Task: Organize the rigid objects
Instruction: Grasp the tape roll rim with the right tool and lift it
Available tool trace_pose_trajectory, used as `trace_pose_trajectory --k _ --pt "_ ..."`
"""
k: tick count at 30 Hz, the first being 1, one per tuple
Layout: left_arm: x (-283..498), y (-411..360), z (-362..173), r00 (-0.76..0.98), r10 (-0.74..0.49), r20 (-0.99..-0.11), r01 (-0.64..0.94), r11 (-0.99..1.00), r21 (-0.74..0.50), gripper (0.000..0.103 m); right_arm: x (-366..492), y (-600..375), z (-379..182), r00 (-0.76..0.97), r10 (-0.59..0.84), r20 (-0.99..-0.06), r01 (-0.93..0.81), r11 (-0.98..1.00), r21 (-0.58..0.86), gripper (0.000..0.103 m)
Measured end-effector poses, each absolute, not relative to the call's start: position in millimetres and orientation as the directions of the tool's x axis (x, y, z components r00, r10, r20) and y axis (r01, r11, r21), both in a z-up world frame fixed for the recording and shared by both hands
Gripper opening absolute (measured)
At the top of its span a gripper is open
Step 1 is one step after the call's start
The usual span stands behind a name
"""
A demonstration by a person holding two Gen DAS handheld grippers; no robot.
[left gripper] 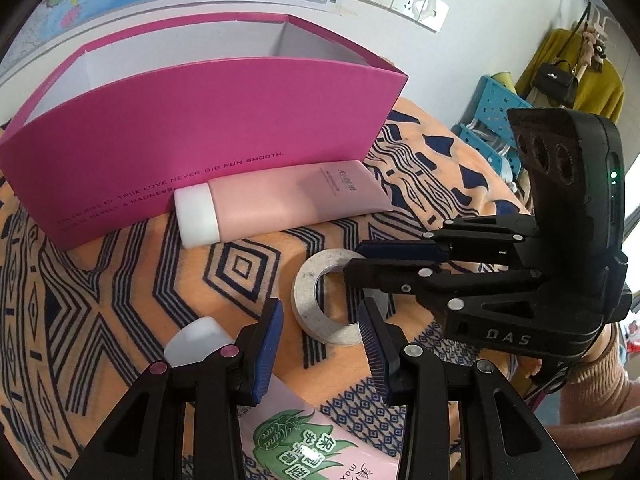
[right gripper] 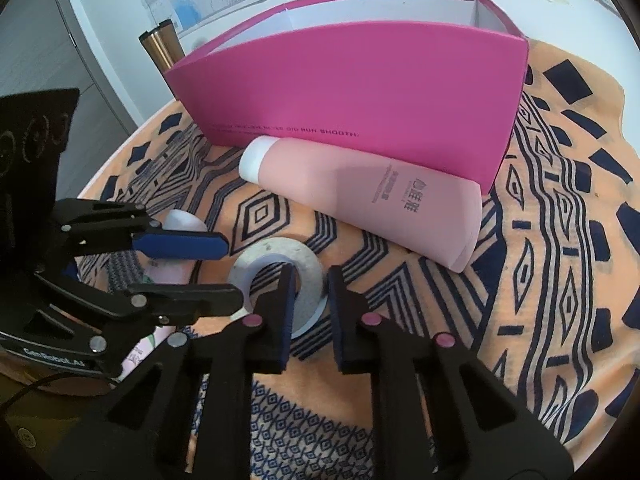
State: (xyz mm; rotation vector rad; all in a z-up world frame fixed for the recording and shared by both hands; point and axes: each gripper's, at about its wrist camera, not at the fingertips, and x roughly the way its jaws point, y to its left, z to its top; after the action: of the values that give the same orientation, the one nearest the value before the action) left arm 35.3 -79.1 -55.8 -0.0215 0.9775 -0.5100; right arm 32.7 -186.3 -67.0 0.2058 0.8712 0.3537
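tape ring [right gripper: 280, 276], both tubes are still lying outside the pink box [right gripper: 360, 92]; right gripper [right gripper: 310, 300] is straddling its rim, left gripper [left gripper: 320, 344] is hovering spread

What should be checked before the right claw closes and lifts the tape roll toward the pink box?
1. Right claw straddles the tape roll wall, one finger in the hole, one outside: ok.
2. Right claw shut on the roll: not ok, a gap shows.
3. Left claw clear of the roll: not ok, it is open with its tips close beside the roll.
4. Pink box top open: ok.
5. Room inside the box: cannot tell.
6. Pink tube apart from the roll: ok, it lies along the box front.
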Motion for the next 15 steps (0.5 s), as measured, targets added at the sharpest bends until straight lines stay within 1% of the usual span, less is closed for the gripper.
trace_pose_trajectory --k 7,11,15 --pt "34.9 -82.2 -57.1 0.438 -0.434 -0.787 0.411 0.876 -0.254 0.040 24.8 -195.9 -59.4 0.615 0.390 -0.686 -0.211 0.919 0.333 0.017" --pt "34.5 -87.1 -56.1 0.431 -0.452 -0.781 0.427 0.865 -0.265 0.034 18.9 -200.5 -54.3 0.629 0.400 -0.667 -0.206 0.913 0.353 0.017" --pt "34.4 -89.0 -49.0 0.447 -0.460 -0.767 0.435 0.861 -0.263 0.034 14.5 -202.6 -45.2 0.646 0.393 -0.654 -0.209 0.915 0.344 0.017"
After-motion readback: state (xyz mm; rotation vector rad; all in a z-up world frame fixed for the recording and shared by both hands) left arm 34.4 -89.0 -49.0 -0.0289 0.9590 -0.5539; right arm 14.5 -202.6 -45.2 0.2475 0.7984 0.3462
